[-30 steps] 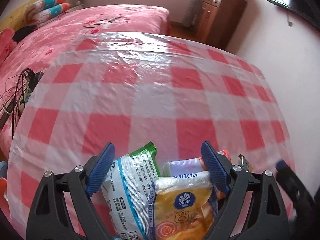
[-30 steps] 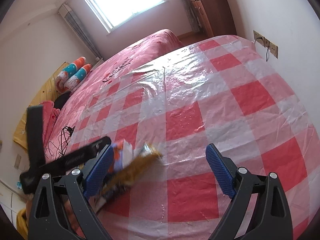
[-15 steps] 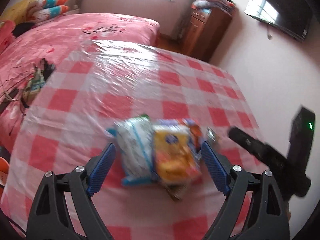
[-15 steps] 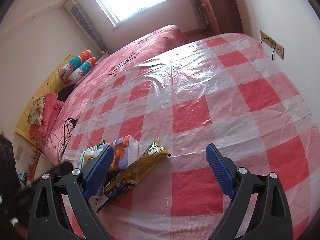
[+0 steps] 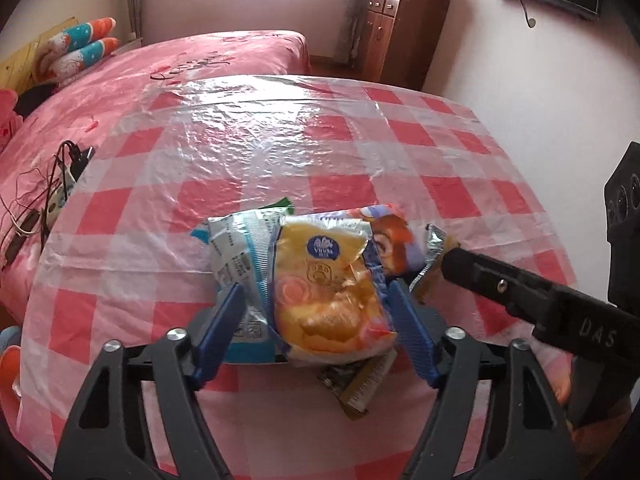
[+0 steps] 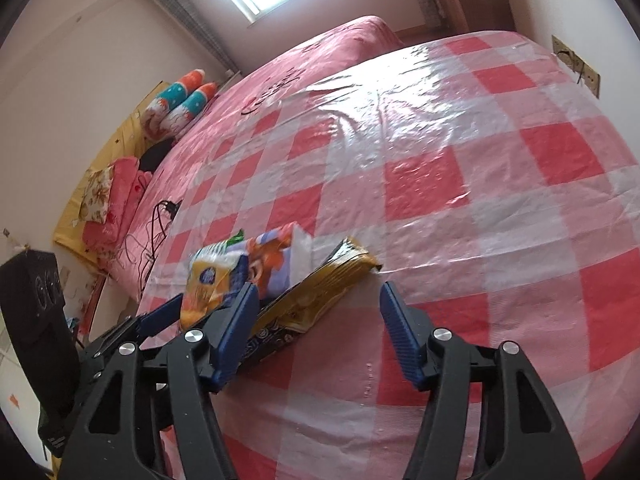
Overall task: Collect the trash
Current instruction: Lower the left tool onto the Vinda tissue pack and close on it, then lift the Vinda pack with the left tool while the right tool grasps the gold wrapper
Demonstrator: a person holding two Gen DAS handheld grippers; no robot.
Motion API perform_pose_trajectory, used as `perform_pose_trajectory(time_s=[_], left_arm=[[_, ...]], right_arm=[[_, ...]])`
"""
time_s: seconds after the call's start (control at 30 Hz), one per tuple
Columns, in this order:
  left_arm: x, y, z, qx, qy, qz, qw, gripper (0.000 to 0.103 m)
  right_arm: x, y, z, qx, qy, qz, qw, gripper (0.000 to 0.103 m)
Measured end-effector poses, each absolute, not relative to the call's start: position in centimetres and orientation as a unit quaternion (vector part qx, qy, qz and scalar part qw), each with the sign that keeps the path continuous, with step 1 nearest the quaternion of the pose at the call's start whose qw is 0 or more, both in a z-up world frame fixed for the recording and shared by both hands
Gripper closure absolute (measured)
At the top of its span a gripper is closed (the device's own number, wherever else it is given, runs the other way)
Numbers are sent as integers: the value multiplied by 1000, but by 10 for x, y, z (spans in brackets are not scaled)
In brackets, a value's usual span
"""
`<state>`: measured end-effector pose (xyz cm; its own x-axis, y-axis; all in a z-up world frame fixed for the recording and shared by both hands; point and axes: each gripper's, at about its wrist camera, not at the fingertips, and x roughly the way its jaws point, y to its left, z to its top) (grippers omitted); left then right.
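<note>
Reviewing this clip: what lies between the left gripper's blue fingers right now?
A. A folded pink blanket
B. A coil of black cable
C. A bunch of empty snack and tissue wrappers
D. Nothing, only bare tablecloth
C: in the left wrist view the left gripper has its fingers either side of the wrappers, the yellow tissue pack on top, lying on the red-checked tablecloth.

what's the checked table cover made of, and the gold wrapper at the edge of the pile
Checked table cover: looks like thin glossy plastic sheet; it wrinkles finely and mirrors the window light. Gold wrapper: probably metallised plastic film, shiny and creased, with a silvery inner face.
</note>
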<state>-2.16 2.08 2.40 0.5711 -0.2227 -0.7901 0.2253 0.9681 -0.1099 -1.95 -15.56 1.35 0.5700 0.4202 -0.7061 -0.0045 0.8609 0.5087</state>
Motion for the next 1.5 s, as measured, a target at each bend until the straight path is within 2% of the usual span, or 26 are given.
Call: perform_pose_trajectory(time_s=[0.1,0.2,0.33,0.37,0.4,0.43,0.5,0.67,0.9,1.2,1.5], left_arm=[[-19,28,22,-3,442,-114,890,48],[-18,35,21,-17,438,-114,892,56],[-20,43,22,-37,433,-123,892,60],[-20,45,21,-42,432,-125,892,61],[-21,47,22,-45,431,-126,892,63],[-21,49,22,-49,431,-129,892,63],[-22,51,22,-56,430,-133,891,65],[-27,58,24,-69,430,-145,889,69],[-33,74,26,-99,428,-161,884,74],[-46,105,23,-123,427,-160,881,76],[-60,137,13,-145,431,-163,876,76]], right_arm=[[-18,-149,11,223,445,126,858,41],[-17,-145,10,224,440,132,860,42],[-15,-140,10,212,433,127,867,42],[-15,-137,10,201,433,123,870,43],[-14,-136,11,192,434,117,872,53],[-13,-134,10,183,433,110,876,58],[-13,-135,9,182,431,110,877,60],[-11,-129,11,159,425,114,884,66],[-11,-124,11,131,423,123,888,67],[-16,-126,10,142,425,120,886,73],[-30,-121,13,113,436,165,878,73]])
